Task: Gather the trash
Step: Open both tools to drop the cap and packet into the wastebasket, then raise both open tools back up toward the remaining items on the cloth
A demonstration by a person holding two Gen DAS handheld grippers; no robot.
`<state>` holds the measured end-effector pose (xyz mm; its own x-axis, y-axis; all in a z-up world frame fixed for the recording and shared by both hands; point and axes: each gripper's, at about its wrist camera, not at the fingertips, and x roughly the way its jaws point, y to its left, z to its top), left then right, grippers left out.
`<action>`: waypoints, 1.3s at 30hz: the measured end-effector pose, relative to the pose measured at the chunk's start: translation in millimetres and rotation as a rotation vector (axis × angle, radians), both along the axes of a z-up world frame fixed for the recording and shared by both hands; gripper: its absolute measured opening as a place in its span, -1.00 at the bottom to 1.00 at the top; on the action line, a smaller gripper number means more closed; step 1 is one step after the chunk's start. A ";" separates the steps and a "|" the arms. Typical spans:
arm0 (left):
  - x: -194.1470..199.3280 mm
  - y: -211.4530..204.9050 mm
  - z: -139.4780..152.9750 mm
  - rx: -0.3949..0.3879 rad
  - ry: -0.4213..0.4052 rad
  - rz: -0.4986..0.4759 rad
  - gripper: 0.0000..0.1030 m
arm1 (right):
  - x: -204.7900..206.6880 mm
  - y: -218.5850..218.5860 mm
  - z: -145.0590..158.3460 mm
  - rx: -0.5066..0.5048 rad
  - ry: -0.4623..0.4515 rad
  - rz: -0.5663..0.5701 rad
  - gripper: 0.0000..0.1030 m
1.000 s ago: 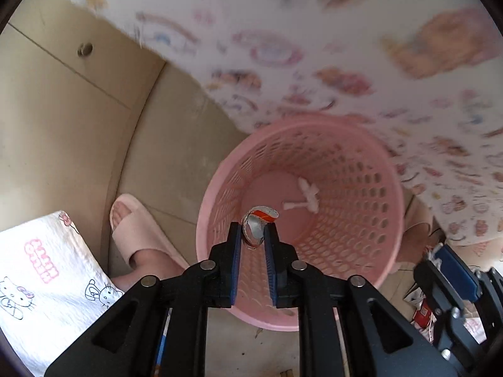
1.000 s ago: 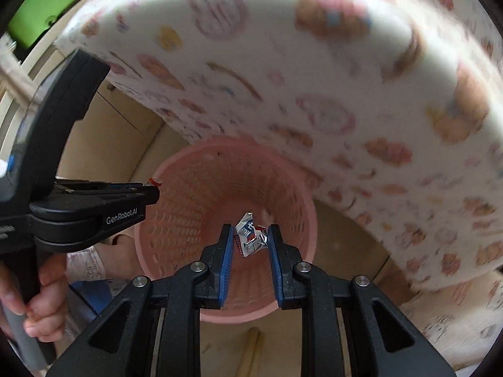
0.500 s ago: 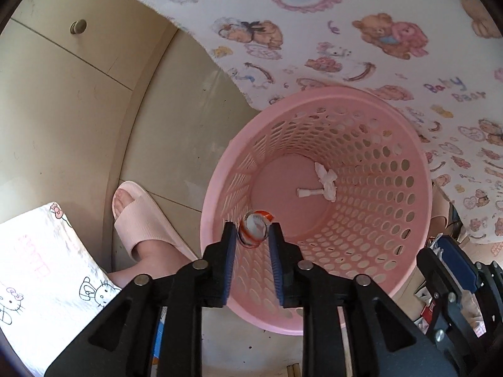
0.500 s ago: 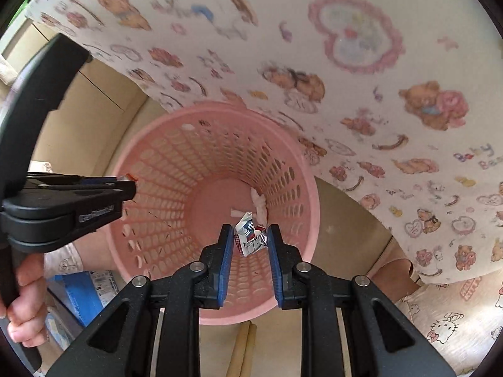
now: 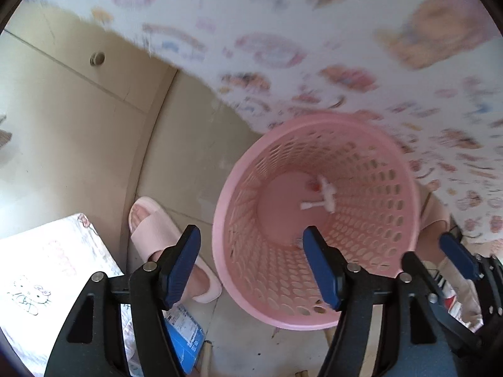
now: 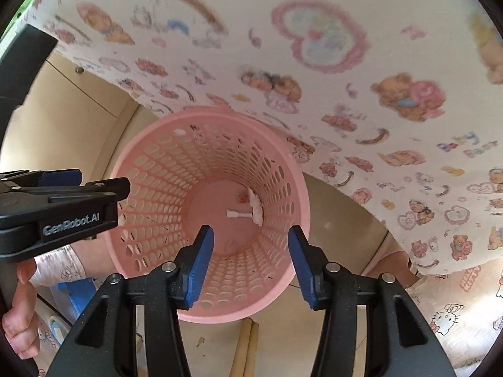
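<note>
A pink perforated basket (image 5: 377,169) (image 6: 147,169) stands on the floor under both grippers. On its bottom lie a white crumpled scrap (image 5: 325,193) (image 6: 253,209) and a small reddish bit (image 5: 311,185) (image 6: 242,198). My left gripper (image 5: 251,251) hangs over the basket's near left rim; its jaws are opening and nothing is between them. My right gripper (image 6: 250,245) points down into the basket mouth, its jaws also opening with nothing between them. In the right wrist view the left gripper (image 6: 103,185) shows side-on at the left, held by a hand (image 6: 19,308).
A white sheet printed with bears (image 6: 345,62) overhangs the basket's far side. A foot in a pink slipper (image 5: 157,235) rests left of the basket, near a blue package (image 5: 185,330) and a cartoon-cat cloth (image 5: 37,282). Wooden sticks (image 6: 248,345) lie on the floor.
Both grippers held crumpled wrappers over the basket; now both have opened and the wrappers are gone from their jaws. A reddish bit has appeared on the basket bottom.
</note>
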<state>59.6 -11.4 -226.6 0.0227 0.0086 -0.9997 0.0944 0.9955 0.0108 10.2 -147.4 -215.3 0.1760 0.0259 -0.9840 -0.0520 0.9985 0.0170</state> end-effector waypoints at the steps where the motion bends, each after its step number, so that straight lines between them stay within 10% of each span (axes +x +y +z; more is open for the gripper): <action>1: -0.8 -1.3 6.9 0.002 -0.019 -0.010 0.34 | -0.2 0.0 4.2 0.000 -0.013 0.001 0.01; 22: -8.8 9.4 113.4 -0.077 -0.347 0.004 0.50 | -14.3 -3.9 104.3 -0.032 -0.336 0.005 0.17; 39: -5.8 -17.3 195.5 0.015 -0.659 -0.153 0.57 | -24.5 -16.6 189.5 -0.067 -0.623 -0.003 0.27</action>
<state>53.7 -28.7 -31.1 0.6297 -0.0296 -0.7762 0.2034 0.9707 0.1280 -14.3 -164.0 -25.8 0.7175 -0.0334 -0.6958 -0.0292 0.9965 -0.0779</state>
